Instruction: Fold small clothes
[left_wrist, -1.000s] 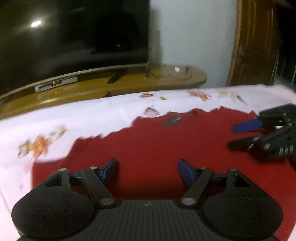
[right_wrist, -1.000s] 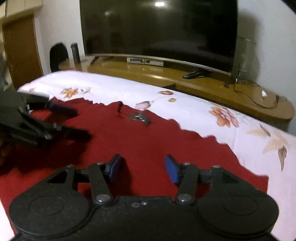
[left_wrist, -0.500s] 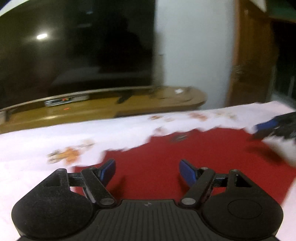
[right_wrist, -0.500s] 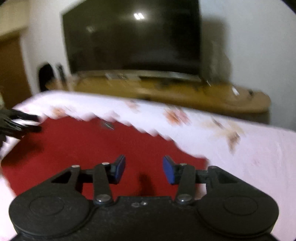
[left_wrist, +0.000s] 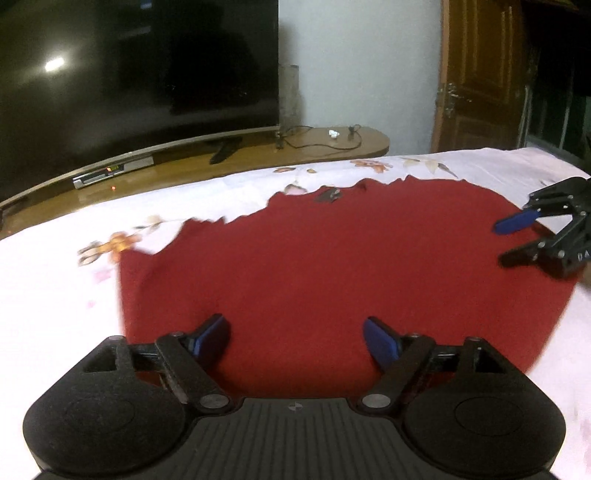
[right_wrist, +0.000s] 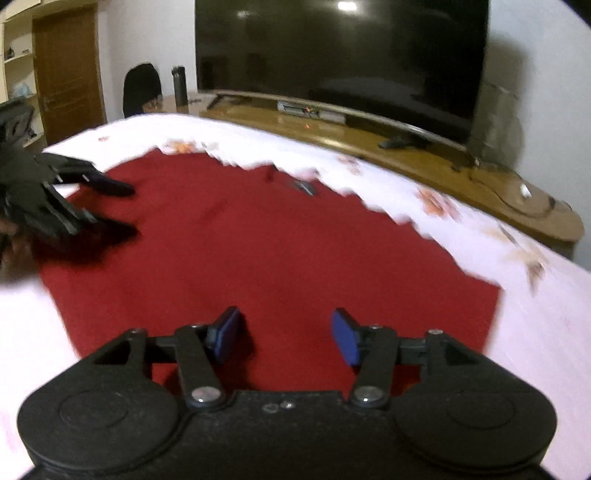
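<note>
No legible text on anything

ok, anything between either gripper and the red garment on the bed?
Nothing visible. The red garment lies spread flat on the floral sheet, bare on top. The left gripper and right gripper both sit directly over its near edge, jaws open with only cloth below.

A home bedroom: flowered bedsheet (left_wrist: 240, 206), big television (right_wrist: 340, 51) on a wooden console (right_wrist: 424, 162).

We see a plain dark red garment (left_wrist: 332, 266) on a white sheet (left_wrist: 55, 295) with orange flowers; black grippers (left_wrist: 295, 338) carry blue pads (left_wrist: 380, 339)
</note>
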